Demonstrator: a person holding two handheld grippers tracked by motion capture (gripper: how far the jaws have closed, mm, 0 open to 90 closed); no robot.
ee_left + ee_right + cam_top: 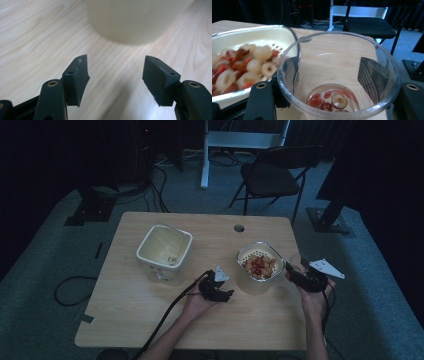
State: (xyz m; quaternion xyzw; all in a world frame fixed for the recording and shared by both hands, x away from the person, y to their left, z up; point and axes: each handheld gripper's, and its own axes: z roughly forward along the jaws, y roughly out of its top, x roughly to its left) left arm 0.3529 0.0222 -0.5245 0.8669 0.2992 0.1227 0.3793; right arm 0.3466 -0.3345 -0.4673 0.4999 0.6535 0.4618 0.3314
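Cup [337, 75]: clamped in right gripper [306, 276], upright, a few pieces left at its bottom, held just right of strainer [258, 261]. Left gripper [218, 290]: jaws parted, empty, just left of strainer.

The high view looks forward and down from above the person's side onto the whole wooden table [150, 320], well back from it. The left gripper view sits low over the tabletop, facing the cream strainer bowl's [130, 22] wall close up. The right gripper view looks level over a clear cup [337, 75] just beside that bowl, which all three views share.
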